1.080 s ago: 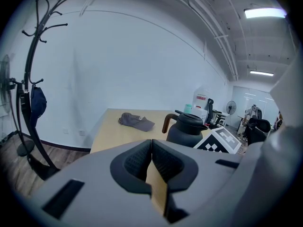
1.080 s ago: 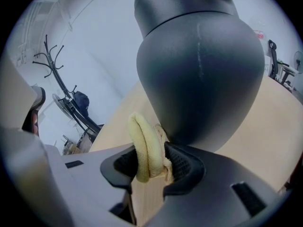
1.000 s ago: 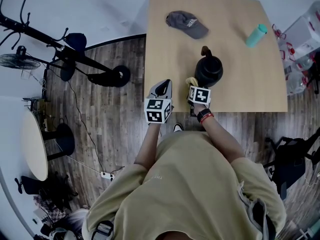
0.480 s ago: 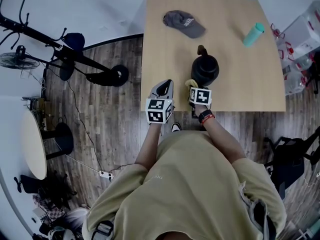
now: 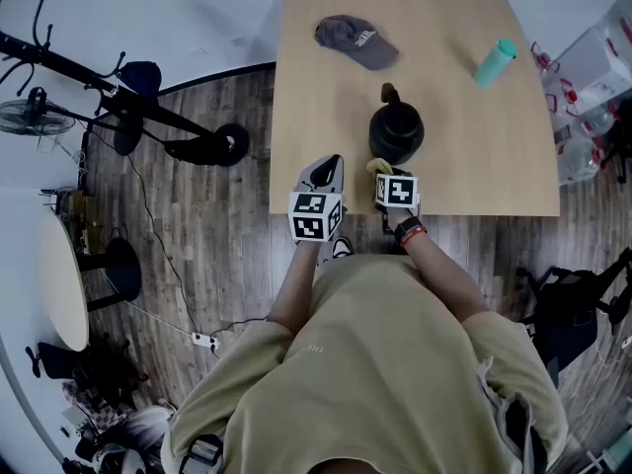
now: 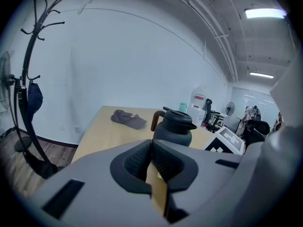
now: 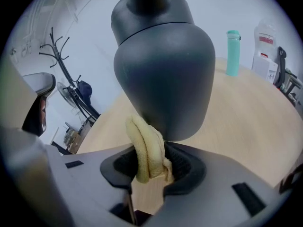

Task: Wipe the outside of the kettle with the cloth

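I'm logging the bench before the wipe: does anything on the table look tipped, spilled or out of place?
Nothing tipped or spilled. The kettle and bottle stand upright on the table. The only stray item is a cap at the far left. The cloth sits in the right gripper.

Right gripper [image 7: 149, 167] slid cloth [image 7: 146, 145] rightward along kettle [image 7: 165, 74] near side.

Light wooden table [image 5: 474, 166], set on a plank floor [image 5: 217, 225]. Bears three items, all well apart. Reference item: dark kettle [image 5: 396, 132], upright, near the table edge closest to the person. Beyond the kettle, to its left: grey cap [image 5: 355, 42], lying flat. Beyond the kettle, to its right: teal bottle [image 5: 493, 63], upright.
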Demonstrator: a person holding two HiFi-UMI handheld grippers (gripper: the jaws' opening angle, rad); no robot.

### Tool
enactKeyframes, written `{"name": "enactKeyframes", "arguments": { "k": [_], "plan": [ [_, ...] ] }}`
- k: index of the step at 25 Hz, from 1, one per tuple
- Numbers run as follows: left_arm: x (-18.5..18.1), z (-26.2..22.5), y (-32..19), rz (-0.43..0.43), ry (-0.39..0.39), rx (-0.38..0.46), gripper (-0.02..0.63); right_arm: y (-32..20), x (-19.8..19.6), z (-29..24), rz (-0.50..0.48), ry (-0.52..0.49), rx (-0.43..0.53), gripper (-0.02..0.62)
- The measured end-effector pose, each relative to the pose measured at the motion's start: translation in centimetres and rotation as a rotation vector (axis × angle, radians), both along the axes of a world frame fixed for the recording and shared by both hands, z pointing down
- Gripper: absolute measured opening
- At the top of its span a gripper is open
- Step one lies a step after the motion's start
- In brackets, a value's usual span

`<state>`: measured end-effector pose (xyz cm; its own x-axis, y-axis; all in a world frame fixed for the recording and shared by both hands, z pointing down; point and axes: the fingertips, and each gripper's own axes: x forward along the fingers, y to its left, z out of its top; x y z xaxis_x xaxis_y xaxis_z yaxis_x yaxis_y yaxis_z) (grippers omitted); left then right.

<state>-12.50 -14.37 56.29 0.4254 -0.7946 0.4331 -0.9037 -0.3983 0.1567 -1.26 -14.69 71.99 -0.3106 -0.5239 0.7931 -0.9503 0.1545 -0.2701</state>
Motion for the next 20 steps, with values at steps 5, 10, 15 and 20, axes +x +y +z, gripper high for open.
{"name": "enactKeyframes", "arguments": {
  "k": [5, 10, 15, 20],
  "plan": [
    [1.5, 0.2, 0.4, 0.010, 0.004, -0.004, 0.025, 0.7, 1.5, 0.1, -0.002, 0.005, -0.010, 0.147],
    [2.7, 0.6, 0.4, 0.014, 0.009, -0.009, 0.025, 0.8, 3.0, 0.2, -0.004, 0.020, -0.016, 0.147],
    [4.0, 0.6, 0.4, 0.015, 0.018, -0.007, 0.025, 0.8, 4.7, 0.1, -0.001, 0.043, -0.014, 0.147],
    [5.1, 0.8, 0.5, 0.010, 0.019, -0.009, 0.025, 0.6, 6.9, 0.4, 0.017, 0.067, -0.017, 0.147]
  ]
}}
